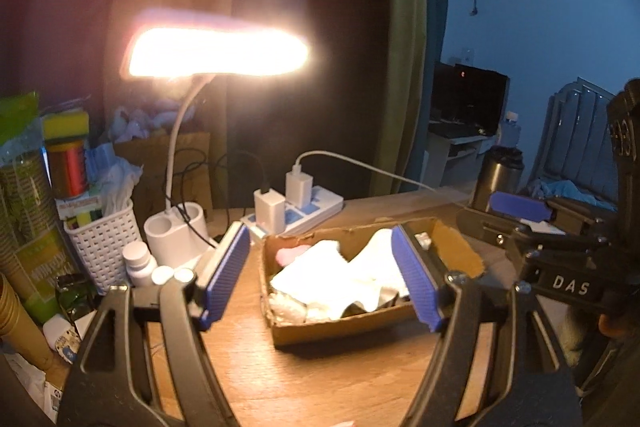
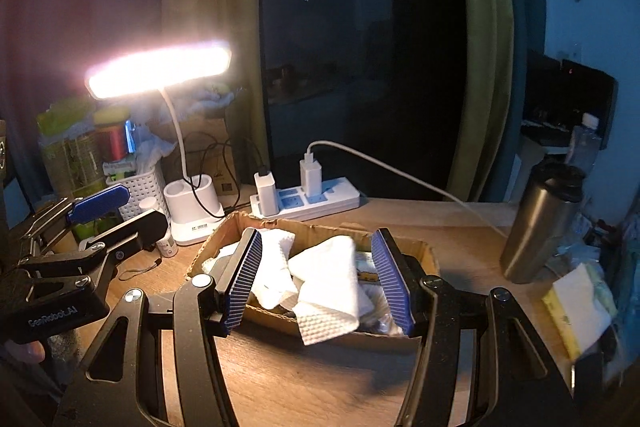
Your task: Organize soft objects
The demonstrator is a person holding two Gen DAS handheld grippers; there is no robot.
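A low cardboard box [image 1: 460, 251] [image 2: 208, 247] sits on the wooden table and holds white paper towels [image 1: 340, 279] [image 2: 332, 283], a pink soft item [image 1: 290, 254] and other small things. One towel hangs over the box's near edge in the right wrist view. My left gripper [image 1: 320, 279] is open and empty, its blue pads either side of the box. My right gripper [image 2: 320, 283] is open and empty, just in front of the box. Each gripper shows in the other's view: the right one in the left wrist view [image 1: 520, 209], the left one in the right wrist view [image 2: 100, 205].
A lit desk lamp [image 1: 216, 53] [image 2: 160, 71] stands behind the box on a white base [image 1: 176, 231]. A power strip [image 1: 296, 207] [image 2: 308, 199] with chargers, a white basket [image 1: 104, 247], pill bottles [image 1: 138, 263] and a steel flask [image 2: 540, 223] are around. Tissues [image 2: 576, 311] lie at right.
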